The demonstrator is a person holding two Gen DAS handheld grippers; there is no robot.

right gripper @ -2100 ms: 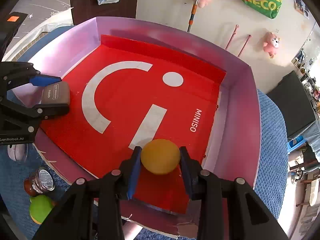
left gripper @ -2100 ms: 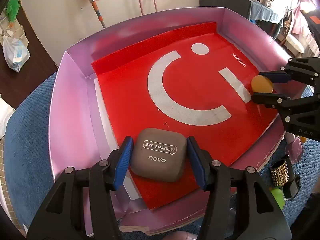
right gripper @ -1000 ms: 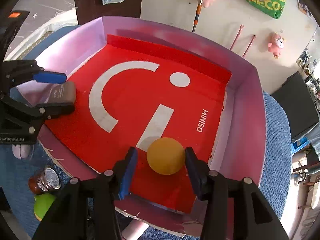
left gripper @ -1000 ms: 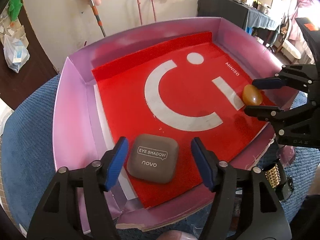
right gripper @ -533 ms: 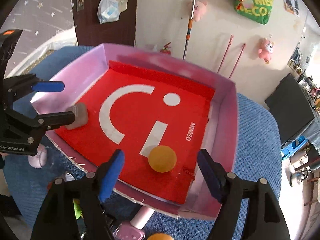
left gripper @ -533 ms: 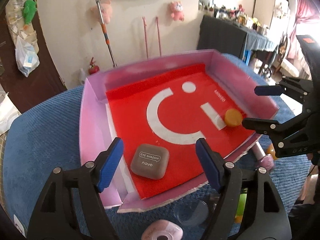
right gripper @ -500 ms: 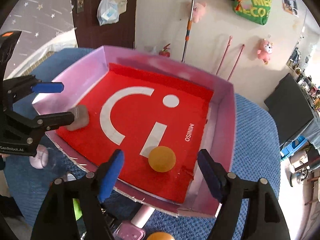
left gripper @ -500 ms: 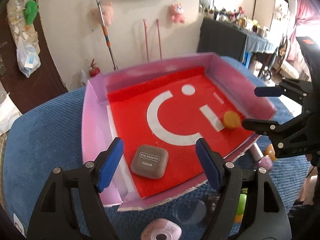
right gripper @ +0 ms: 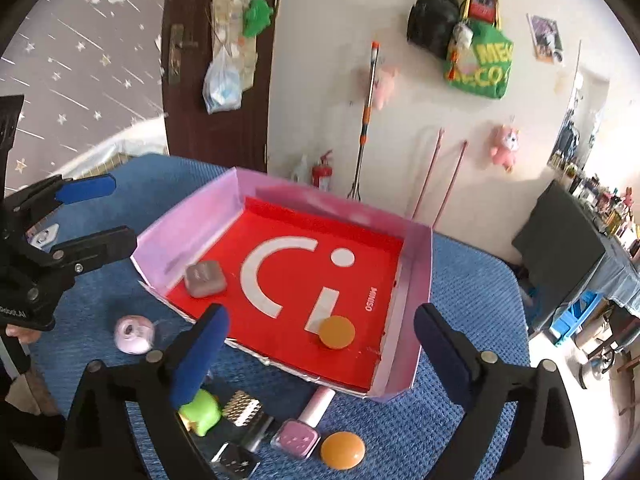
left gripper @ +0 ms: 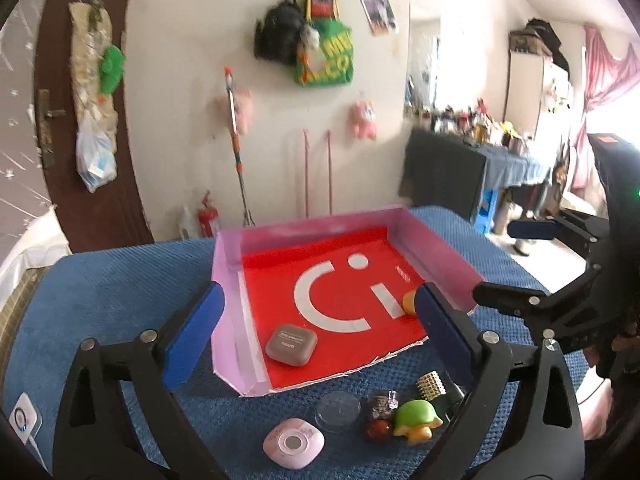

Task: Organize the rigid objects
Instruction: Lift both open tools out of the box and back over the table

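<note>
A: Status? Both tools?
B: Left tool (left gripper: 316, 328) and right tool (right gripper: 320, 344) gape wide, nothing held. Eye-shadow case (left gripper: 291, 344) and orange disc (right gripper: 337, 332) lie in the pink tray (right gripper: 188, 220).
A: Next?
B: Prob. btwn picks. Drop to the loose bits on the blue tabletop (left gripper: 100, 292), e.g. 2nd orange disc (right gripper: 343, 455).

2 raised wrist views, shared tray (left gripper: 436, 256)

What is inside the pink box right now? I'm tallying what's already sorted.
Inside the pink box lie a grey eyeshadow case and an orange disc on its red liner. Whatever is under the liner is hidden.
</note>
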